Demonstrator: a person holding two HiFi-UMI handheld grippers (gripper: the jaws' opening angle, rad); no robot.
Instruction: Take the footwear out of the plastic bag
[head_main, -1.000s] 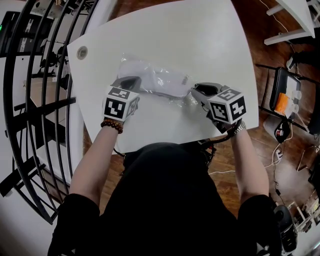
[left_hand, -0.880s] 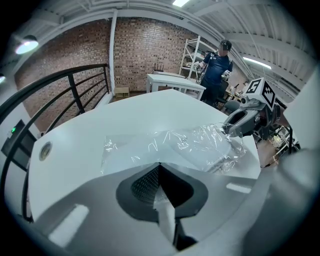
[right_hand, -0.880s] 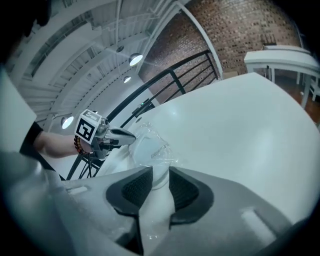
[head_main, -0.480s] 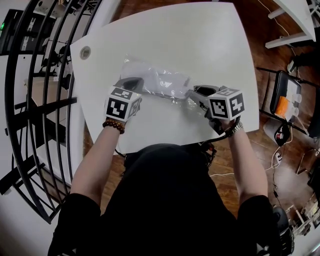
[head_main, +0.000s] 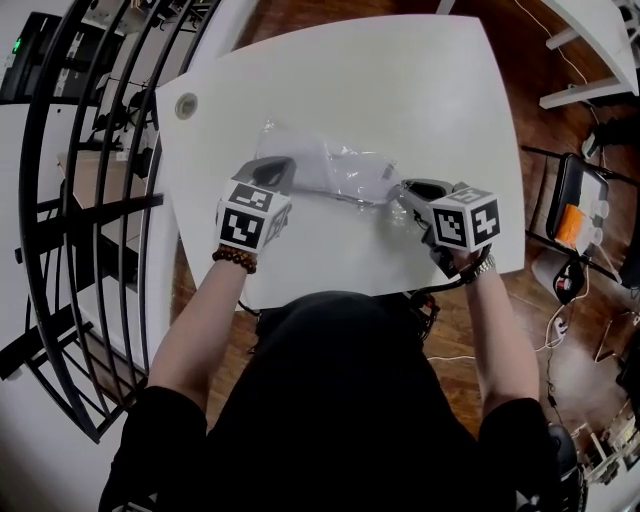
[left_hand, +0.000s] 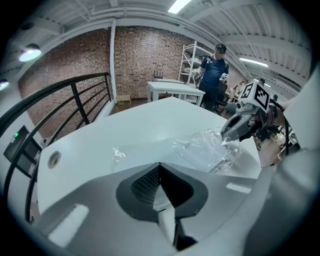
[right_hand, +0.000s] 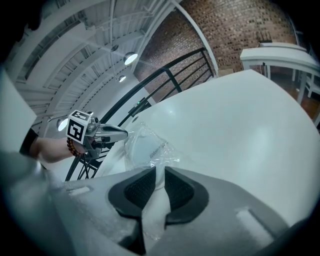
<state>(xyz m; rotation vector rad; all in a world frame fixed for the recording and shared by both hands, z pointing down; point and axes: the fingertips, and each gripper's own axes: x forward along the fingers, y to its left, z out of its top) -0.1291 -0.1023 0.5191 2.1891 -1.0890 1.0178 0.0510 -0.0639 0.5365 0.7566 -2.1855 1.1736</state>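
Observation:
A clear plastic bag (head_main: 335, 172) lies on the white table (head_main: 400, 80) with pale footwear (head_main: 312, 158) inside it. My left gripper (head_main: 276, 167) is shut on the bag's left end; in the left gripper view the jaws (left_hand: 159, 172) meet with a sliver of film pinched between them. My right gripper (head_main: 404, 192) is at the bag's right end. Its jaws (right_hand: 156, 180) are closing, with bunched film running between the pads and hanging below. The footwear (right_hand: 142, 147) shows through the bag (right_hand: 150, 150), stretched between both grippers.
A black metal railing (head_main: 90, 200) curves along the table's left side. A round grommet (head_main: 186, 105) sits in the table's far left corner. A black chair (head_main: 575, 195) and cables stand on the wooden floor to the right. A person (left_hand: 215, 67) stands far behind.
The right gripper has shifted slightly along the bag's right end, its jaws now narrow on the film. The left gripper has kept its hold; the bag stays stretched between them.

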